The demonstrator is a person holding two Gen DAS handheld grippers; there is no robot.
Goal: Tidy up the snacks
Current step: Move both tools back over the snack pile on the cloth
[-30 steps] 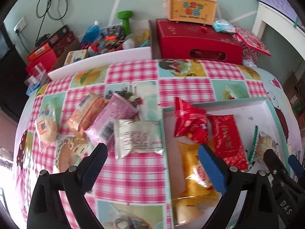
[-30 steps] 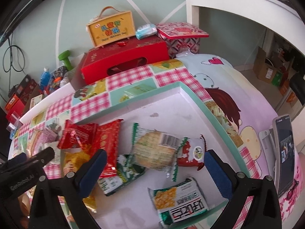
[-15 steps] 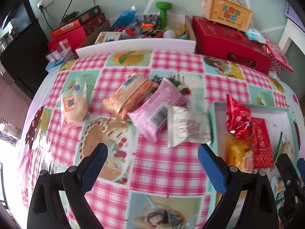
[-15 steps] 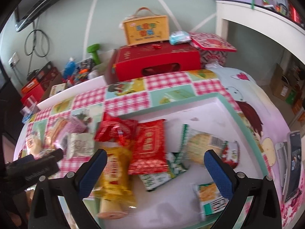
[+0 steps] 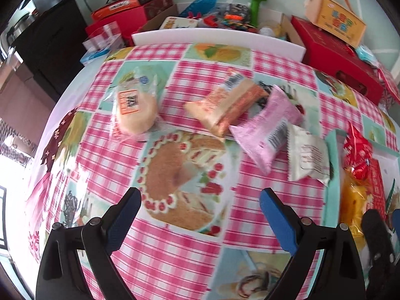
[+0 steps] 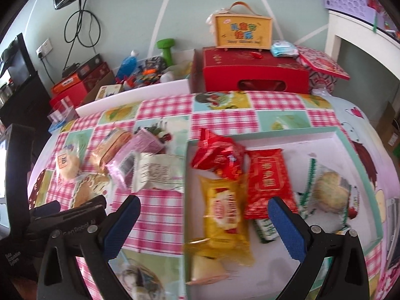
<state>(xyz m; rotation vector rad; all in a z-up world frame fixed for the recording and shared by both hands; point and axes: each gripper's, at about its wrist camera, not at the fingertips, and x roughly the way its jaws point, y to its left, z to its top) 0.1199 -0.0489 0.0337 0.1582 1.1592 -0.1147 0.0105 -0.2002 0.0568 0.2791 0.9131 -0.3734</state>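
Loose snacks lie on the checked tablecloth: a round bun pack (image 5: 133,110), an orange pack (image 5: 227,105), a pink pack (image 5: 268,131) and a white pack (image 5: 306,157). The white tray (image 6: 325,136) with a green rim holds a red bag (image 6: 217,155), a flat red pack (image 6: 267,180), a yellow pack (image 6: 225,215) and a cracker pack (image 6: 330,192). My left gripper (image 5: 200,215) is open and empty above the cloth, near the loose snacks. My right gripper (image 6: 203,225) is open and empty over the tray's left edge and the yellow pack.
A red gift box (image 6: 252,72) with a yellow carry case (image 6: 242,30) on it stands behind the table. A white box of clutter (image 5: 225,22) and a green dumbbell (image 5: 255,5) are at the back. The table's left edge (image 5: 50,150) drops off.
Both grippers have swung to the left. The left view now centres on the loose snacks; the right view now takes in the tray's left side and the cloth. Both stay open.
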